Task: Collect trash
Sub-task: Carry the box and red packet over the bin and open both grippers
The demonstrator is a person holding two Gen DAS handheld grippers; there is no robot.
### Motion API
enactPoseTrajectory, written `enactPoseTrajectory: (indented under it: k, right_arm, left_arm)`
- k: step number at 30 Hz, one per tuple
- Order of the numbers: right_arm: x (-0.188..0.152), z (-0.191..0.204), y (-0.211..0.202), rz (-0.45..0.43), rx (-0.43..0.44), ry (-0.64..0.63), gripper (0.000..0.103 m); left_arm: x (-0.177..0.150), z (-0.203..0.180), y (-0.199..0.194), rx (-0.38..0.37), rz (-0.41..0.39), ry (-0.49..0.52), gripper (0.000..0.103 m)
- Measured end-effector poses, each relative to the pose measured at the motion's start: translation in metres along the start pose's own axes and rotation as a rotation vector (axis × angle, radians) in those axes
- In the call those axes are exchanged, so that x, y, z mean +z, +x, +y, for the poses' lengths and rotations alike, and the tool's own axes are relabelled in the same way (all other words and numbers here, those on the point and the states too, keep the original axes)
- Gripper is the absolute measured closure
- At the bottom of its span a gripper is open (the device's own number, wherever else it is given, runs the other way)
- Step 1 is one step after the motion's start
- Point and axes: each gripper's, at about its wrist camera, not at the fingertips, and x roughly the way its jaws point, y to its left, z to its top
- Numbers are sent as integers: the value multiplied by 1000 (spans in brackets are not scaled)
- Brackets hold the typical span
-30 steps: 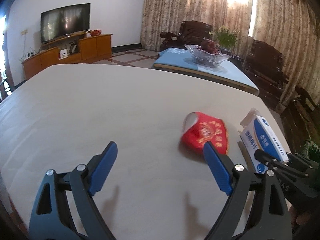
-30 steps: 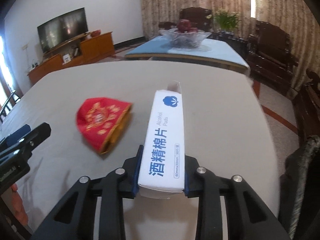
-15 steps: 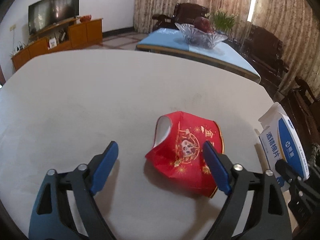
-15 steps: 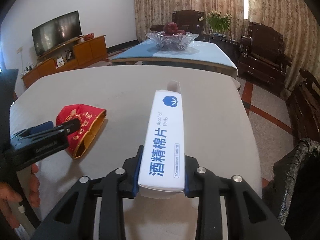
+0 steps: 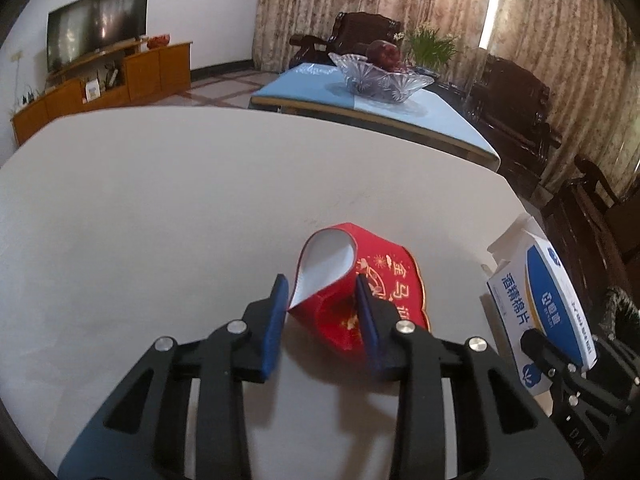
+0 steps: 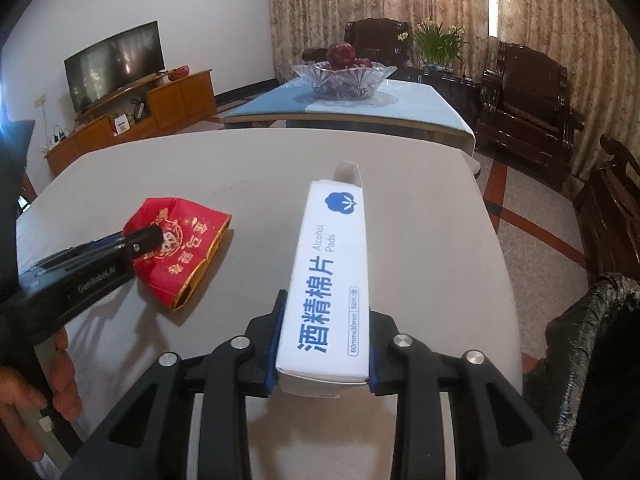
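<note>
Left tool [image 5: 322, 312] had just been closing round the red paper cup [image 5: 352, 288] lying crushed on the counter [image 5: 160, 208] — flimsy, light, best pinched at the rim. Right tool [image 6: 322, 344] clamped on the alcohol-pad box [image 6: 332, 272].

One red packet [image 5: 360, 280], one box [image 6: 332, 272]

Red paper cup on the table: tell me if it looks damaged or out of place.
The red paper cup is crushed flat and lies on its side on the table, its white inside gaping at one end. The left gripper has just been closing, and its fingers now pinch the cup. It looks like trash, not usable.
</note>
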Motion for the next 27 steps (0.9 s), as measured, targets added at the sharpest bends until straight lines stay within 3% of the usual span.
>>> enactPoseTrajectory:
  k: [9, 27]
  right_arm:
    - [8, -3, -24, -32, 3, -6, 71]
    - [4, -12, -96, -78, 19, -33, 71]
  left_arm:
    - [-3, -6, -41, 31, -57, 29, 72]
    - [-15, -39, -117, 9, -116, 53, 72]
